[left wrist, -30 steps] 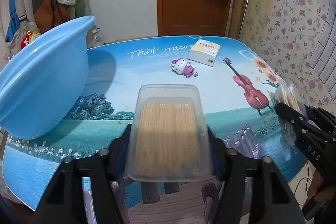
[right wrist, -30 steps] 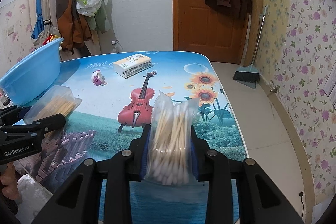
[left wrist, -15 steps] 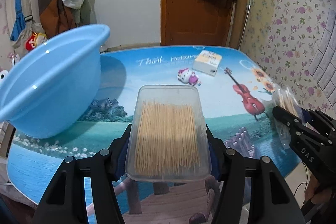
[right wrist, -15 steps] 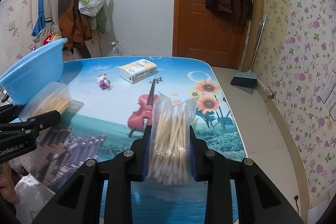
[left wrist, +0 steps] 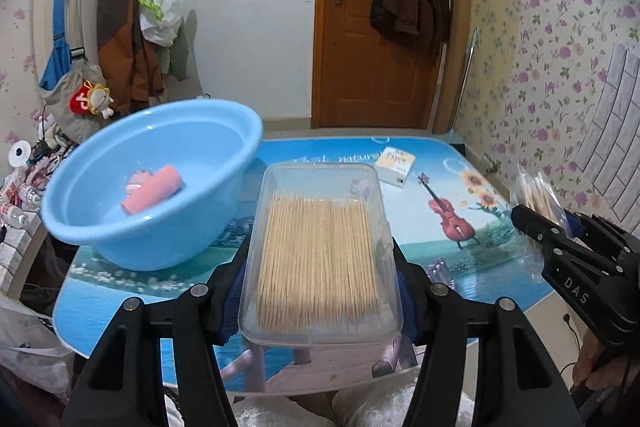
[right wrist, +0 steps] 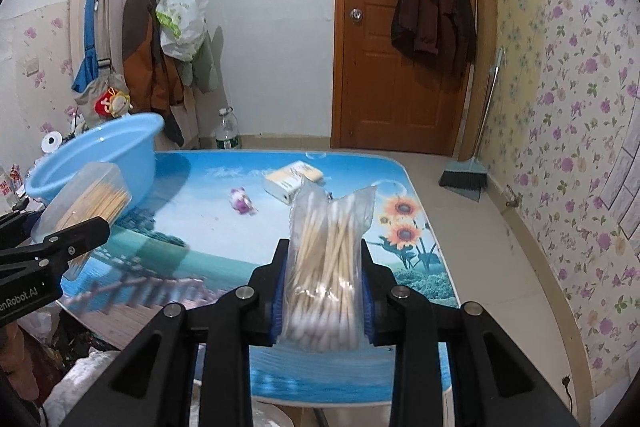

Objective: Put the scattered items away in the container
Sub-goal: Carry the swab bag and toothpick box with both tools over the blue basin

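My left gripper [left wrist: 318, 267] is shut on a clear plastic box of toothpicks [left wrist: 320, 251], held above the table's near edge. The light blue basin [left wrist: 160, 183] stands at the left with a pink item [left wrist: 154, 189] inside it. My right gripper [right wrist: 324, 291] is shut on a clear bag of cotton swabs [right wrist: 326, 267], held above the table's near right side. In the right wrist view the basin [right wrist: 100, 155] and the toothpick box [right wrist: 86, 199] show at the left. A small pink and white toy [right wrist: 241, 203] and a white and yellow box [right wrist: 292, 179] lie farther back on the table.
The table [left wrist: 168, 291] has a printed blue scenery top. The white and yellow box [left wrist: 396, 163] lies near its far edge. A wooden door [right wrist: 384, 47] with a hanging coat is behind. A broom [right wrist: 466, 179] leans at the right wall. Coats and bags hang at the left.
Both grippers have risen with their loads. The basin's inside with the pink item now shows in the left wrist view.
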Demonstrator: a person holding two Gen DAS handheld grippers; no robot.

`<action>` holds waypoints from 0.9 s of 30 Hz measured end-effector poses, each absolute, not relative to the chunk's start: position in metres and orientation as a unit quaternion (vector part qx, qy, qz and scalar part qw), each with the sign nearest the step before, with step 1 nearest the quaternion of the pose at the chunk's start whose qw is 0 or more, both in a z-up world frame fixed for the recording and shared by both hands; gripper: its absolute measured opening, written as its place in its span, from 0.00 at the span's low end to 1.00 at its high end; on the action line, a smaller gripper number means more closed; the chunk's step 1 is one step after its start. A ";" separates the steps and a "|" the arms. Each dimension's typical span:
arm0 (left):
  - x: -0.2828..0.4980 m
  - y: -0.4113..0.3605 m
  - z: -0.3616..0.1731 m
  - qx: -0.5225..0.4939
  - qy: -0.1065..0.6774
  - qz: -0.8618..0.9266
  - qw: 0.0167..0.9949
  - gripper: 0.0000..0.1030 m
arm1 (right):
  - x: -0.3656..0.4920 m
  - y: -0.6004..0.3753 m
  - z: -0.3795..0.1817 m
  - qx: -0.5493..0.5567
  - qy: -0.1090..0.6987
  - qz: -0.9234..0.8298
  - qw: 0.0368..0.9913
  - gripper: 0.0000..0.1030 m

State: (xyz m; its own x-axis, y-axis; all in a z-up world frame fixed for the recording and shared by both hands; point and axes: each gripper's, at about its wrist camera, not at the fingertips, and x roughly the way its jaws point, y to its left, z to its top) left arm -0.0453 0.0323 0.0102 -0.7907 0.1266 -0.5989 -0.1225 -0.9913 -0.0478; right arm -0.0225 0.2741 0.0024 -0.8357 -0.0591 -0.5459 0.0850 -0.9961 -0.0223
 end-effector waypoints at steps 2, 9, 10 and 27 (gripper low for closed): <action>-0.037 0.028 0.018 -0.307 -0.004 0.949 0.066 0.56 | -0.014 0.270 0.012 0.275 0.024 -0.960 0.037 0.30; -0.011 0.006 0.045 -0.277 -0.014 0.959 0.055 0.56 | 0.008 0.257 0.037 0.254 0.026 -0.966 0.044 0.30; -0.008 0.003 0.048 -0.274 -0.016 0.960 0.052 0.56 | 0.011 0.254 0.040 0.252 0.029 -0.966 0.047 0.30; 0.019 -0.025 0.063 -0.260 -0.020 0.965 0.026 0.56 | 0.031 0.220 0.062 0.237 0.036 -0.968 0.077 0.30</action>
